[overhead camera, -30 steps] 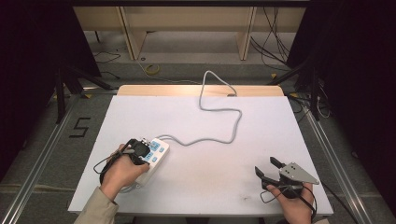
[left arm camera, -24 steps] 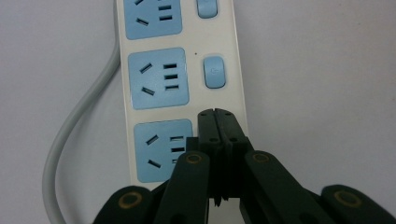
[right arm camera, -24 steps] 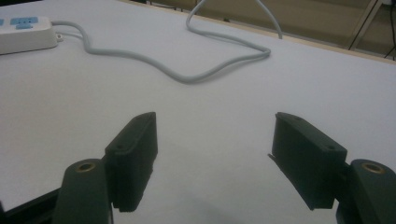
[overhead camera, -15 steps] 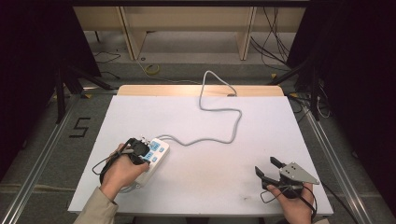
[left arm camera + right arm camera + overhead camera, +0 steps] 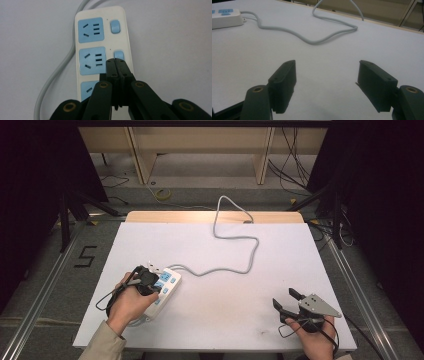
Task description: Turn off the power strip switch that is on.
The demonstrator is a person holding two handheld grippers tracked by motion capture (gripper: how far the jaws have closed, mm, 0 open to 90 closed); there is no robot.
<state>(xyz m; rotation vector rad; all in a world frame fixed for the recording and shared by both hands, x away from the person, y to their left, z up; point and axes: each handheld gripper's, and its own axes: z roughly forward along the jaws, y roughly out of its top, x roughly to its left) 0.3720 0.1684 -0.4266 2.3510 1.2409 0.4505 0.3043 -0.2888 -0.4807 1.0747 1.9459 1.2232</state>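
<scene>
A white power strip (image 5: 165,287) with blue sockets lies at the table's front left. Its grey cable (image 5: 235,252) snakes to the far edge. In the left gripper view the strip (image 5: 100,37) runs upward, each socket beside a small blue switch (image 5: 118,54). My left gripper (image 5: 115,61) is shut with nothing between its jaws, its tip just over the strip next to the middle switch. My left gripper (image 5: 150,279) sits above the strip in the high view. My right gripper (image 5: 285,300) rests open at the front right, jaws (image 5: 327,80) wide apart over bare table.
The white table (image 5: 215,245) has a wooden strip along its far edge. The grey cable (image 5: 312,37) crosses the middle of the table, ahead of the right gripper. Shelving legs and loose cables stand on the floor beyond.
</scene>
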